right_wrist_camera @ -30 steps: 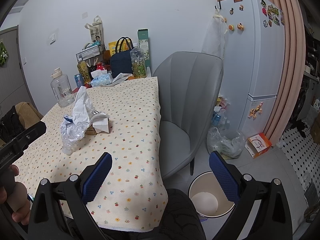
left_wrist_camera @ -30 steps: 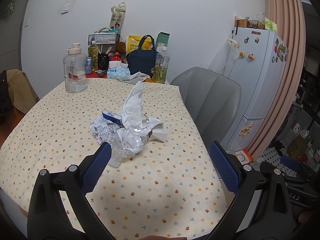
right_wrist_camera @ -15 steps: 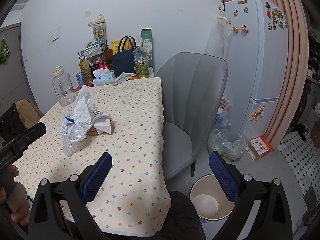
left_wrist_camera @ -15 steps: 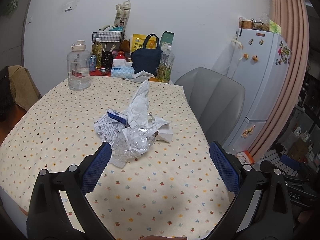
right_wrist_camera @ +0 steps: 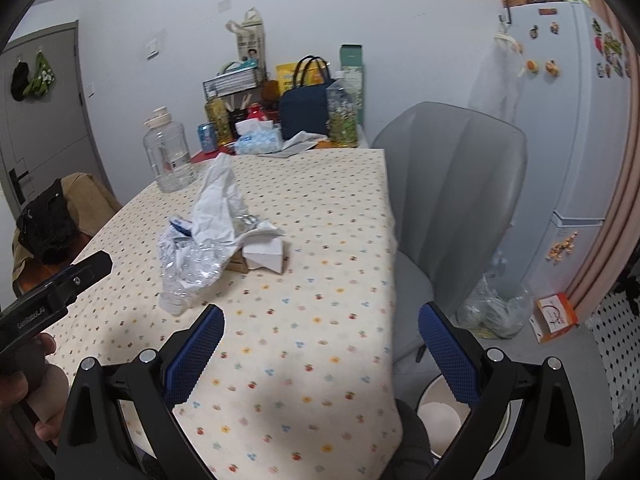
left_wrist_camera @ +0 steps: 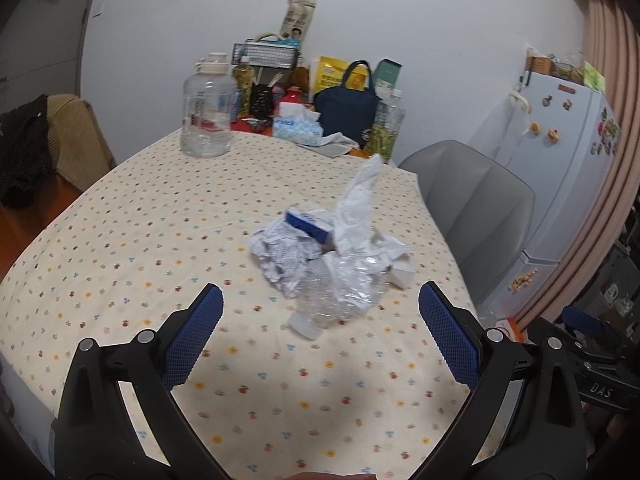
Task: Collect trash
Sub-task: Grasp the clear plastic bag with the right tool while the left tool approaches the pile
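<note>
While you hold both tools above the near edge, the bench [left_wrist_camera: 132, 248] spreads ahead under a cream cloth dotted with small fruit prints. Your left gripper [left_wrist_camera: 320, 326] is released, its blue ribbed pads wide apart and empty; your right gripper [right_wrist_camera: 320, 344] is spread the same way, holding nothing. At twelve o'clock from the left gripper lies the trash pile [left_wrist_camera: 332, 248] near the bench's middle: a crushed clear plastic bottle [left_wrist_camera: 340, 292] with a white cap, crinkled printed paper, a small blue-and-white box [left_wrist_camera: 308, 222], a white carton [right_wrist_camera: 266, 256] and a thin white bag [left_wrist_camera: 356, 200] standing up in a twisted peak. Along the far wall at twelve o'clock sit a clear water jug [left_wrist_camera: 206, 114], a tissue pack and a navy tote. A grey padded chair [right_wrist_camera: 452, 200] stands at two o'clock, a white fridge [right_wrist_camera: 576, 132] beyond it. A round white bin [right_wrist_camera: 444, 420] rests on the floor at five o'clock in the right view.
</note>
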`<state>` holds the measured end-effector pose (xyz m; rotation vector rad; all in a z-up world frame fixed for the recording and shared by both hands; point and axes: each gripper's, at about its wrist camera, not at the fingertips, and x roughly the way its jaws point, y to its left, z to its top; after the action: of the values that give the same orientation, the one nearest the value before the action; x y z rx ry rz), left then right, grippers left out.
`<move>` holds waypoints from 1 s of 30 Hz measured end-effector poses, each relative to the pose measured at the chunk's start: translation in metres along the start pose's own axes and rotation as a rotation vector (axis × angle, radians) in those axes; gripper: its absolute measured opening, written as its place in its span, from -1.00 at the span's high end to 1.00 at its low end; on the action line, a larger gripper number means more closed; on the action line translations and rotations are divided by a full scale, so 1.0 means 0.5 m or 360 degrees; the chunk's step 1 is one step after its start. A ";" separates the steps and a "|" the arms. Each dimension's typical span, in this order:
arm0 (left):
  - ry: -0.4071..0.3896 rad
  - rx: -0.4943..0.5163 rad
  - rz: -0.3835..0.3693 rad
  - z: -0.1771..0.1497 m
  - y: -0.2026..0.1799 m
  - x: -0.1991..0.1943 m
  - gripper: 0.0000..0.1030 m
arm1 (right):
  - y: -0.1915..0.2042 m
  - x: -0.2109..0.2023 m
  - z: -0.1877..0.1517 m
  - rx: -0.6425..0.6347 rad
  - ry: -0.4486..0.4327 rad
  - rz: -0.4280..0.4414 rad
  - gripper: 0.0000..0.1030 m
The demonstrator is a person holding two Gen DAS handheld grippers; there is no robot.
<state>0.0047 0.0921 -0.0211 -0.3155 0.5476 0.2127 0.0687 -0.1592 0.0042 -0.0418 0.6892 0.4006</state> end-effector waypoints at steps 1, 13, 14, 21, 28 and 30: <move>0.0008 -0.0019 0.0010 0.001 0.013 0.005 -0.88 | 0.011 0.011 0.003 -0.0019 0.0006 0.0032 -0.85; 0.0068 -0.0208 0.0123 0.008 0.146 0.067 -0.81 | 0.095 0.133 0.037 -0.0027 0.0160 0.0342 -0.73; 0.0074 -0.0218 0.0131 0.007 0.152 0.071 -0.80 | 0.101 0.143 0.038 -0.0021 0.0172 0.0363 -0.73; 0.0094 -0.0242 0.0152 0.009 0.176 0.091 -0.74 | 0.126 0.206 0.052 -0.0007 0.0232 0.0428 -0.64; 0.0109 -0.0264 0.0145 0.018 0.191 0.117 -0.68 | 0.101 0.269 0.080 0.0049 0.0254 0.0339 -0.50; 0.0106 -0.0273 0.0144 0.020 0.195 0.122 -0.67 | 0.090 0.289 0.086 0.0068 0.0270 0.0324 -0.42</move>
<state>0.0330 0.1932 -0.0692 -0.4660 0.6117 0.3385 0.1792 -0.0602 -0.0489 0.0360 0.8727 0.5821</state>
